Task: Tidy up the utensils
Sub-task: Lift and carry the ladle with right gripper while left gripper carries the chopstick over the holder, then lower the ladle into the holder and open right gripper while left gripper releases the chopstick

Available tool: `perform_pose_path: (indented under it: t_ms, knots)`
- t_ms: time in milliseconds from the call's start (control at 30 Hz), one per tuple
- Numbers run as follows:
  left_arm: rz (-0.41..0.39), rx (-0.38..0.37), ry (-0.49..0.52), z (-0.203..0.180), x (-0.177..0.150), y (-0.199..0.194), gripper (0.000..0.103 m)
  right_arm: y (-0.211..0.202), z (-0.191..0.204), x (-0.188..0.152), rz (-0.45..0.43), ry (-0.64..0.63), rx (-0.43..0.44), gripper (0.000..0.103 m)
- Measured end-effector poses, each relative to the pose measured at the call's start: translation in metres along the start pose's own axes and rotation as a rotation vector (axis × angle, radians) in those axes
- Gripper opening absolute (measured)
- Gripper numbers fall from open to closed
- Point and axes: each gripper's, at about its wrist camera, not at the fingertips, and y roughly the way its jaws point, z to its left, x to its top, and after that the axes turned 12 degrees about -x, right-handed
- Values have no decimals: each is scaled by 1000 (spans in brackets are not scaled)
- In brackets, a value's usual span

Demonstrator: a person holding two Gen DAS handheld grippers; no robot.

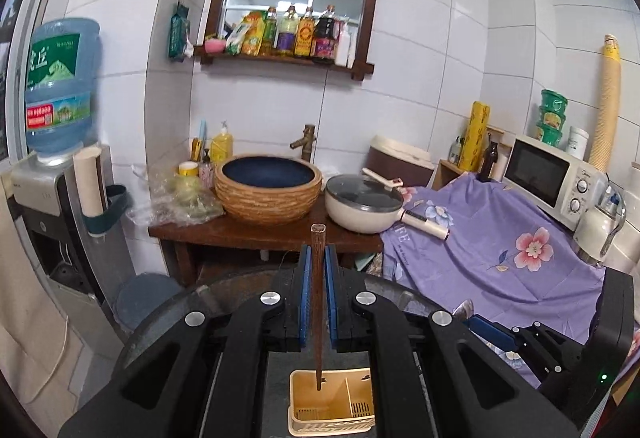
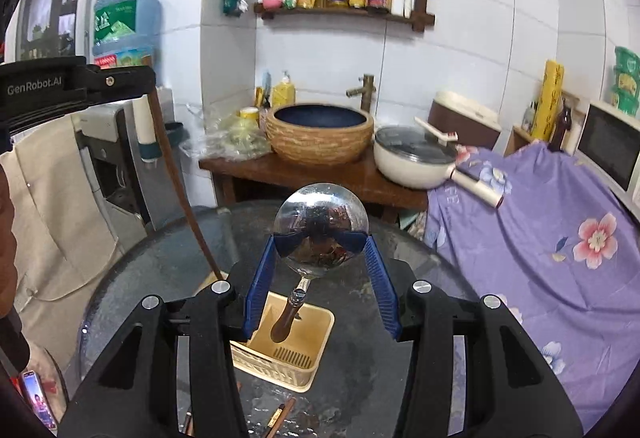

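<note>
My left gripper [image 1: 319,252] is shut on a brown wooden chopstick [image 1: 318,318], held upright. Its lower tip hangs over the left compartment of a beige plastic utensil holder [image 1: 296,398] on the dark round table. My right gripper [image 2: 322,242] is shut on a metal spoon [image 2: 320,222], its blue pads [image 2: 260,290] pressing the sides of the round bowl. The spoon's brown handle [image 2: 285,320] points down over the holder [image 2: 320,330]. In the right wrist view the left gripper [image 2: 80,86] shows at upper left, the chopstick [image 2: 180,198] slanting down from it.
Loose chopsticks [image 2: 280,414] lie on the round glass table [image 2: 160,258] in front of the holder. Behind stand a wooden stand with a basin [image 1: 268,190] and a lidded pan [image 1: 362,204]. A purple flowered cloth [image 1: 500,250] and a microwave [image 1: 556,178] are to the right, a water dispenser [image 1: 60,166] left.
</note>
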Motion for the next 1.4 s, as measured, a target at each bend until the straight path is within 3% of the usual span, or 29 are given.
perform_pose_path:
  t_ms: [500,1267,1333,1400]
  knots:
    - [153,-8,-43,29,-64,44,7,50,14,-55,93,-33,14,47]
    - [228,-2,-44,39,-92,66,7,65,15,-74,118,-36,8,47]
    - [224,-7,-46,41,-92,65,7,65,13,-74,110,-23,13,50]
    - [220,-2,-42,40,-92,64,16,64,10,-73,90,-15,4,62]
